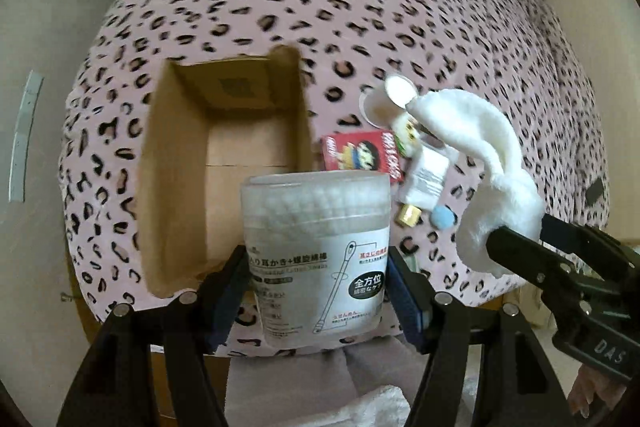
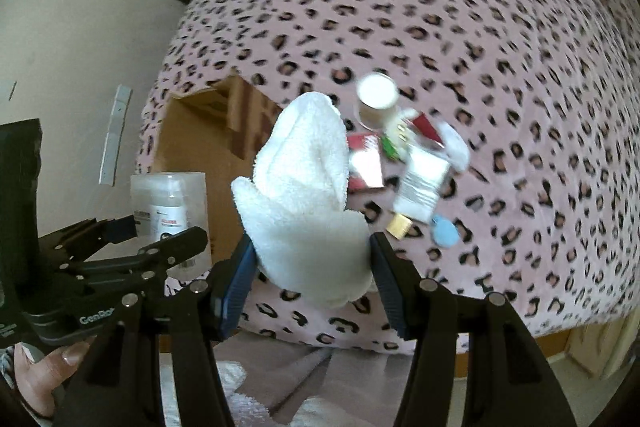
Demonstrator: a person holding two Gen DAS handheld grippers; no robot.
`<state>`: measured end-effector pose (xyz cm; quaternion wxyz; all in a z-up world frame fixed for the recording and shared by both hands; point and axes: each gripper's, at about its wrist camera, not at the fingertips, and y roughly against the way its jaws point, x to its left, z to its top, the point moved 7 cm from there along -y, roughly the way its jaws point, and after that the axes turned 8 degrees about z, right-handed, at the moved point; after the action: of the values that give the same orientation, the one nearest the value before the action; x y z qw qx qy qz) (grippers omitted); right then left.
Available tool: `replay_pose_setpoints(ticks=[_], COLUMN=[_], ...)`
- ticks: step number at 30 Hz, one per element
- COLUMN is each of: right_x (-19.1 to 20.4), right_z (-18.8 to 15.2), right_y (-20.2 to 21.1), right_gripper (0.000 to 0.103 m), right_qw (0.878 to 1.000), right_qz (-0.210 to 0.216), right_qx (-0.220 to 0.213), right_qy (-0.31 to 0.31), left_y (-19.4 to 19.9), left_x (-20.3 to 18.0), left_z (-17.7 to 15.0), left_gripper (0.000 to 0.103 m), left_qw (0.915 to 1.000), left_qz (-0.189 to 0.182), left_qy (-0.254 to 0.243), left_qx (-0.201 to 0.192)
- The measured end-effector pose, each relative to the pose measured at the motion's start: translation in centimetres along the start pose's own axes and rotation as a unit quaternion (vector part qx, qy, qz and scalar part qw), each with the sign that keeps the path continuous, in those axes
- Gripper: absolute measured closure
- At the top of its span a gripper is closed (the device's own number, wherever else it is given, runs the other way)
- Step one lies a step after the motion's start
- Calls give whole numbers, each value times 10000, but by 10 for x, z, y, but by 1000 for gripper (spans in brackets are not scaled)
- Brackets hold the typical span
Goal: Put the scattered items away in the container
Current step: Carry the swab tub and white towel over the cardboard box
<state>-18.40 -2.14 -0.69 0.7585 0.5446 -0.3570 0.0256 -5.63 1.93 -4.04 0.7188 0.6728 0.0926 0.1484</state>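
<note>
Left hand-held gripper [image 1: 318,291] and right hand-held gripper [image 2: 310,263] each clamp something, tilted downward, side by side.

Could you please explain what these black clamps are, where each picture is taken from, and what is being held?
There is no robot: a person holds a two-finger clamp in each hand, with a camera on each looking along its fingers. In the left camera's picture, the left gripper grips a clear tub of cotton swabs. In the right camera's picture, the right gripper grips a fluffy white cloth item. Ahead, on the leopard-print blanket, sits an open cardboard box, apparently empty, and beside it a small pile: red packet, white tube, round white lid.
</note>
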Motion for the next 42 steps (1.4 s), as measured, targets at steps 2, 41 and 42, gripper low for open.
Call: replay_pose_setpoints(ticks=[2, 41, 42], right_x=[16, 107, 107], right_z=[6, 46, 46], right_y=[-4, -77, -78], right_gripper=[45, 45, 45], right_qw=[9999, 9939, 9939], right_qz=[48, 390, 390], right_qx=[24, 764, 776], right_qy=[141, 686, 685], left_y=[2, -31, -32], left_x=[16, 118, 118], left_z=[2, 9, 9], left_gripper=[35, 35, 35], left_qw=[9999, 9951, 9951], left_qz=[34, 237, 236], left_qy=[143, 894, 896], left_qx=[-23, 346, 357])
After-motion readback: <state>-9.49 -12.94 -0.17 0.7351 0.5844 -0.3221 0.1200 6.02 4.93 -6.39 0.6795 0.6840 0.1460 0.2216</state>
